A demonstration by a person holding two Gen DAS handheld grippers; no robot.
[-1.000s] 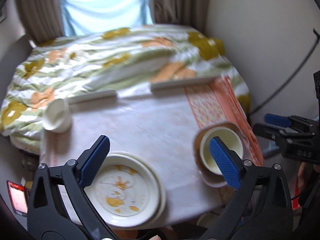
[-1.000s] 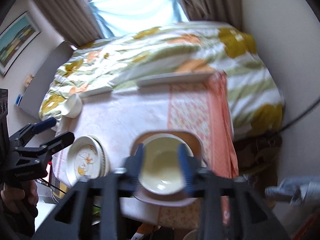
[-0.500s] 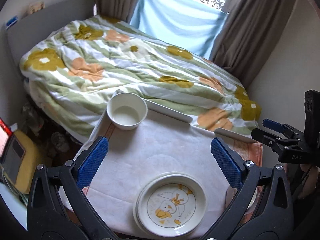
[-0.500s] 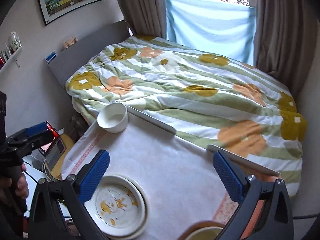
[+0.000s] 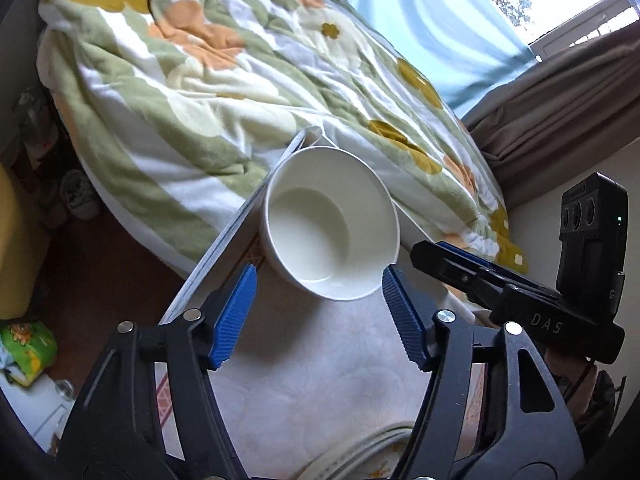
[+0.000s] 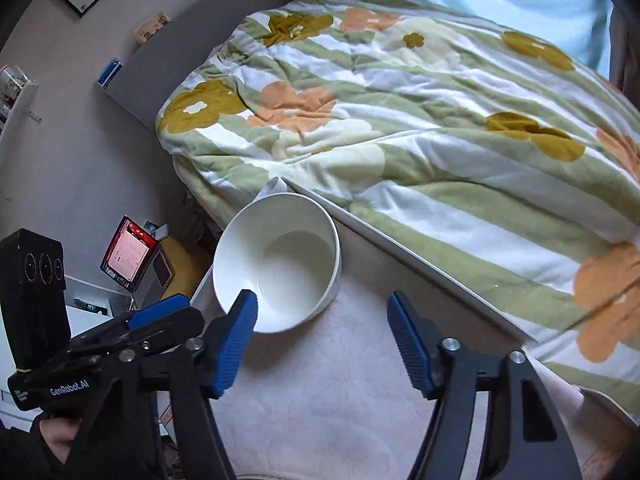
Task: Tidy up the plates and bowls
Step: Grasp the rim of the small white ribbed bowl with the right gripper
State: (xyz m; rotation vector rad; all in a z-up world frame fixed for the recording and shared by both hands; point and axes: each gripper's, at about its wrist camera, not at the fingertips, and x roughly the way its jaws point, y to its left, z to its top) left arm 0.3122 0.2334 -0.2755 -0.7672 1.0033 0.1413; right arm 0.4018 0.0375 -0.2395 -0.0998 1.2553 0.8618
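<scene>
A white empty bowl (image 5: 332, 224) stands upright at the far corner of the cloth-covered table (image 5: 320, 384). My left gripper (image 5: 318, 276) hovers just short of it. Its jaws are closing, and the bowl's near wall sits beyond the blue pads (image 5: 236, 312), untouched. In the right wrist view the same bowl (image 6: 280, 264) lies left of centre. My right gripper (image 6: 322, 298) is also closing with only cloth between its fingers, its left pad (image 6: 236, 344) overlapping the bowl's near rim. Each gripper shows in the other's view: the right gripper (image 5: 428, 252) beside the bowl, the left gripper (image 6: 160, 314) low left.
A bed with a flowered quilt (image 6: 400, 120) runs along the table's far edge. The rim of a stacked plate (image 5: 360, 450) shows at the bottom of the left wrist view. A device with a red screen (image 6: 128, 248) stands on the floor to the left.
Both grippers have swung toward the table's far left corner and dropped close to the white bowl. The duck plate has slid to the bottom edge. Both pairs of jaws have narrowed.
</scene>
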